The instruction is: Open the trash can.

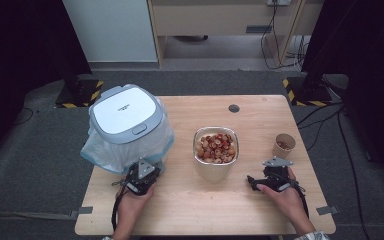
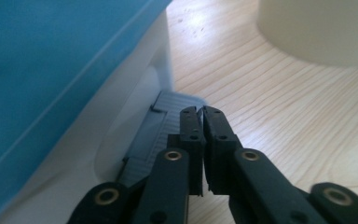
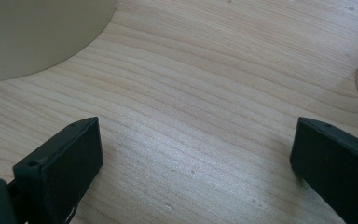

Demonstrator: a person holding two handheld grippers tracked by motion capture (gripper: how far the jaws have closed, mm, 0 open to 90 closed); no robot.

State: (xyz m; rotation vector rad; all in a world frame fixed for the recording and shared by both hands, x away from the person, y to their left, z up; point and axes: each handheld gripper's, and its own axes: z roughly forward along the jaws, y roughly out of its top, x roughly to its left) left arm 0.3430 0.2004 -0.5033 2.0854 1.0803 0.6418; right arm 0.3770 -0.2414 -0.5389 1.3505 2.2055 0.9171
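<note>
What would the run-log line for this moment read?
left gripper: shut, at bin pedal | right gripper: open, empty | bowl of shells: untouched

Paper cup [image 1: 283,145] near table's right edge, cables [image 1: 280,45] on floor beyond

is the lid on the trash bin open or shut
Shut. In the high view the grey-and-white lid lies flat on top of the trash bin, with no gap along its rim and the white bag bunched beneath it.
</note>
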